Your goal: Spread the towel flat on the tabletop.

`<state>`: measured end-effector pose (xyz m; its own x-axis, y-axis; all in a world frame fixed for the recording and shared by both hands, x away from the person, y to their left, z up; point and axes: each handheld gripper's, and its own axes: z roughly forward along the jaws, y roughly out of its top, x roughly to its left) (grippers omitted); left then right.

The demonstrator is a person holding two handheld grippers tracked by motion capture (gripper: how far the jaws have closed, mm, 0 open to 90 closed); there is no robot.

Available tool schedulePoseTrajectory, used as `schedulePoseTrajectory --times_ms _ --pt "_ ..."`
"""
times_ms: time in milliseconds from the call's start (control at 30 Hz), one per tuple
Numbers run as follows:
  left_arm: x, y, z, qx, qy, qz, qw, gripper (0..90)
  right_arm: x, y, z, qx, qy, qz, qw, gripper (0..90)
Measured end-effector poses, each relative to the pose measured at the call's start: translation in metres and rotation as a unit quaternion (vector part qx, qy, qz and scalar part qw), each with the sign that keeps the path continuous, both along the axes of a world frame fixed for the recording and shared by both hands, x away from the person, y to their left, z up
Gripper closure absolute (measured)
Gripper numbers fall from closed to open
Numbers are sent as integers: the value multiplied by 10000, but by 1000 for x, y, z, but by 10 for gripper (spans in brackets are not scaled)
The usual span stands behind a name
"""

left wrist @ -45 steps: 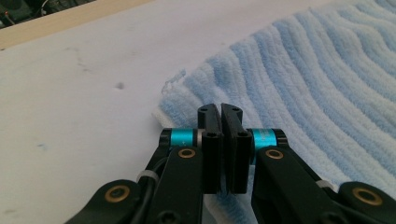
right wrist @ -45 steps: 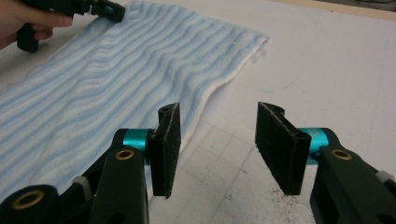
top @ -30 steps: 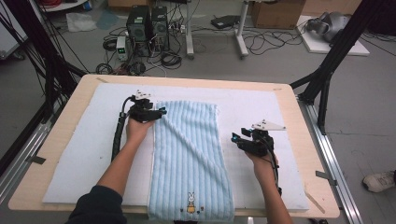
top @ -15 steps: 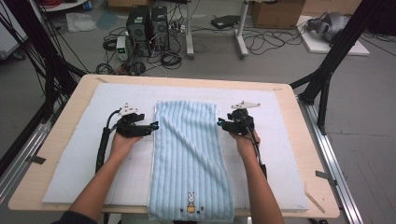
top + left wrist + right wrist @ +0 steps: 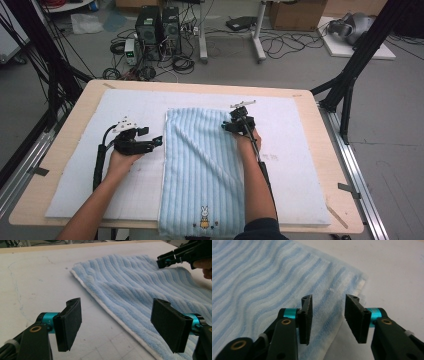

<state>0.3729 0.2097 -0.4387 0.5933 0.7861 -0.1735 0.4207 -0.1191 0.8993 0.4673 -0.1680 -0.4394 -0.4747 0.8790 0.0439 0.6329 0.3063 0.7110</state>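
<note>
White mat (image 5: pixel 125 190): one blue towel (image 5: pixel 202 165), two open grippers.

A light blue ribbed towel (image 5: pixel 202 175) lies flat and lengthwise, folded into a long strip, its near end hanging over the table's front edge with a small rabbit figure (image 5: pixel 204 224) on it. A raised crease runs slantwise across it. The left gripper (image 5: pixel 155 143) sits just off its left edge, jaws wide and empty. The right gripper (image 5: pixel 226 126) is over the far right corner, jaws apart above the cloth, just closing
</note>
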Motion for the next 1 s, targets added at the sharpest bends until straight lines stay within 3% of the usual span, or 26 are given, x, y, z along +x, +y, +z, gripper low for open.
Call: schedulePoseTrajectory --times_ms 33,100,133,167,233,333,467,500,633,767,867,933,1000 --pt "0 1 0 -11 7 6 10000 253 1 0 -3 12 39 -67 10000 627" --pt "0 1 -2 2 47 -9 10000 253 2 -2 -4 68 43 -165 9998 745" --pt "0 0 -2 24 41 -20 10000 253 2 -4 -3 -10 2 -160 9999 828" --pt "0 0 -2 41 57 -25 10000 253 3 -4 -3 -72 -45 -179 9998 852" --pt "-1 -1 -3 38 67 -41 10000 254 4 -5 -3 -334 -209 -261 9989 859" --pt "-2 -2 -3 37 80 -55 9999 254 5 -10 -3 -520 -403 -552 9963 859" --pt "-3 -4 -3 5 105 -69 9999 256 6 -20 -2 -667 -594 -1135 9895 835" --pt "-3 -4 -4 28 116 -83 9999 257 6 -21 -2 -615 -579 -1167 9896 801" --pt "-2 -3 -4 17 130 -76 9999 271 4 -27 3 -273 -579 -1079 9921 646" --pt "2 -2 -6 3 71 -33 10000 340 -5 -34 19 -32 -728 -843 9938 606" --pt "10 -2 -5 18 133 37 9999 389 -19 -41 27 -8 -791 -524 9955 591" --pt "17 -3 -2 30 196 30 9998 401 -29 -47 28 167 -696 -353 9968 560" --pt "25 -3 1 -88 260 72 9996 401 -39 -52 27 235 -628 -245 9974 546"
